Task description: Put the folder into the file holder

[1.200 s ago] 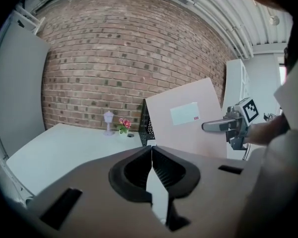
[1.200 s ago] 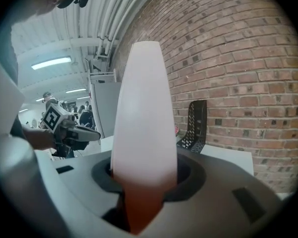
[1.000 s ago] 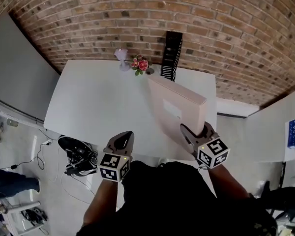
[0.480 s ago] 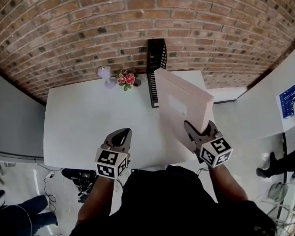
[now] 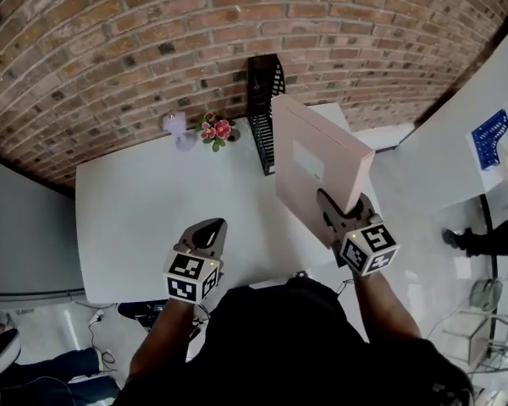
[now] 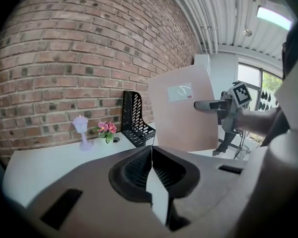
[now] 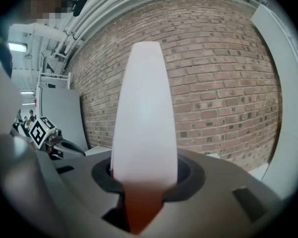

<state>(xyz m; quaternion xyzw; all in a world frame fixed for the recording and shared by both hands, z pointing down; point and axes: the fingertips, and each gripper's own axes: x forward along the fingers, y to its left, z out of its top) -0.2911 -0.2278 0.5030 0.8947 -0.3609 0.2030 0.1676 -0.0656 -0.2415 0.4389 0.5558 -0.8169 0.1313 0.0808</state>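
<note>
We are looking down over a white table (image 5: pixel 144 210) that is standing against a brick wall (image 5: pixel 152 49). At the table's far edge a small lilac lamp (image 5: pixel 179 130) and a bunch of pink flowers (image 5: pixel 214 130) are sitting side by side. Both are to the left of the black mesh file holder (image 5: pixel 263 108), on the side away from the folder. A white panel at the far right is carrying a blue sheet (image 5: pixel 489 138), and a person's legs (image 5: pixel 483 242) are showing on the floor below it.

The right claw (image 5: pixel 328 203) is clamping the near edge of the folder (image 5: pixel 317 167), a thick pale pink one with a small white label. Its jaws are standing partly apart, pressing on the folder's two faces. In the right gripper view the folder's edge (image 7: pixel 145 113) is rising straight up between them. The folder is hanging in the air above the table's right end, tilted, with its far corner just beside the file holder.

The left claw (image 5: pixel 208 230) is hovering above the table's near edge. Its jaws are clenched together and holding nothing.

The file holder is standing upright by the wall. The folder is not yet in it. From the left gripper view we are seeing the file holder (image 6: pixel 134 120) just left of the raised folder (image 6: pixel 181 115).
</note>
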